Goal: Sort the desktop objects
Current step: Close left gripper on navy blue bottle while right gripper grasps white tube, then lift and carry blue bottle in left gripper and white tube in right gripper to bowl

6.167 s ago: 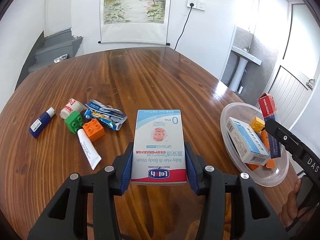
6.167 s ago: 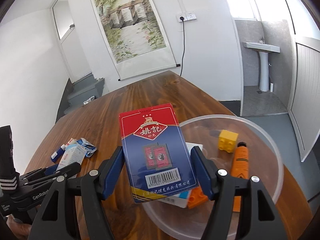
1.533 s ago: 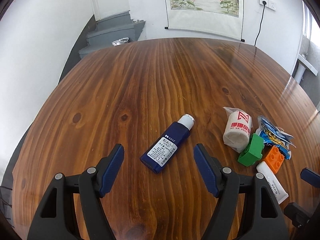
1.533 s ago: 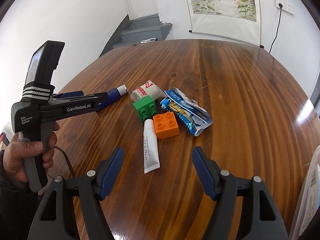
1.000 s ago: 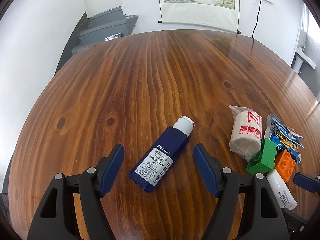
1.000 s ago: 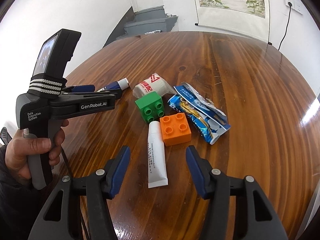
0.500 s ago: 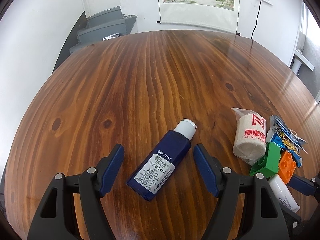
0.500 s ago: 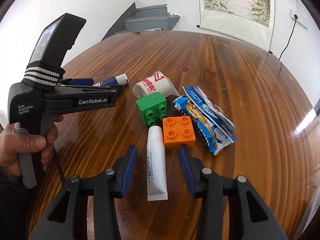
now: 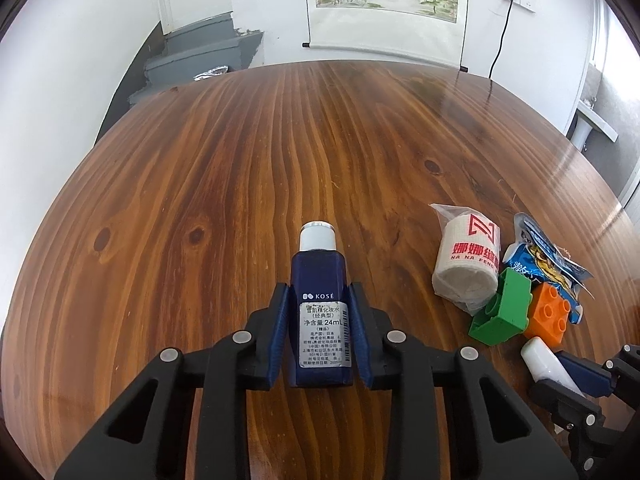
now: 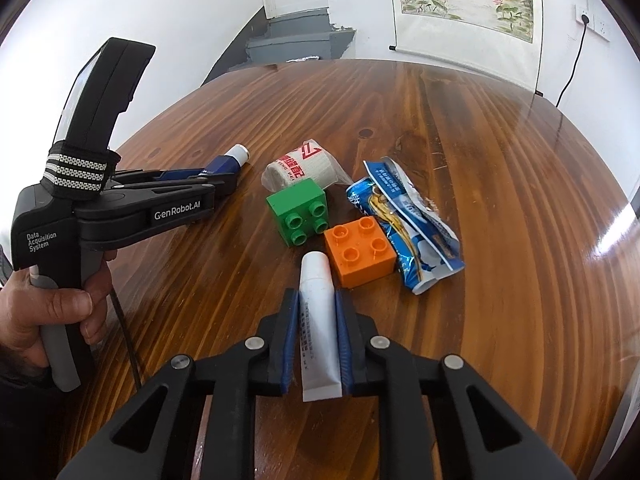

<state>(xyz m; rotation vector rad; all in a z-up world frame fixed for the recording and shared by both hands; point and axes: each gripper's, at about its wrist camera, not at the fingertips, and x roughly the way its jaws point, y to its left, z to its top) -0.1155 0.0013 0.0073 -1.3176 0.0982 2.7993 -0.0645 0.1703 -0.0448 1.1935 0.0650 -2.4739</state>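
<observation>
Our left gripper [image 9: 321, 330] clamped one blue Kosé bottle [image 9: 321, 312]; our right gripper [image 10: 317, 334] clamped one white tube [image 10: 319, 330] beside two toy bricks: green brick [image 10: 301, 211], orange brick [image 10: 359, 250].

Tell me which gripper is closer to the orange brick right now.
Right. The right gripper is shut on the white tube, whose cap lies just beside the orange brick. The left gripper clamps the blue bottle farther left, beyond the green brick.

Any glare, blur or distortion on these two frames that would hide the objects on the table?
Left wrist view: strong fisheye bend, dark corners; window glare on the far right of the table, yet the blue bottle label reads sharply. Right wrist view: same bend; bright streaks at the right edge, clear of the white tube and orange brick; no motion blur.
</observation>
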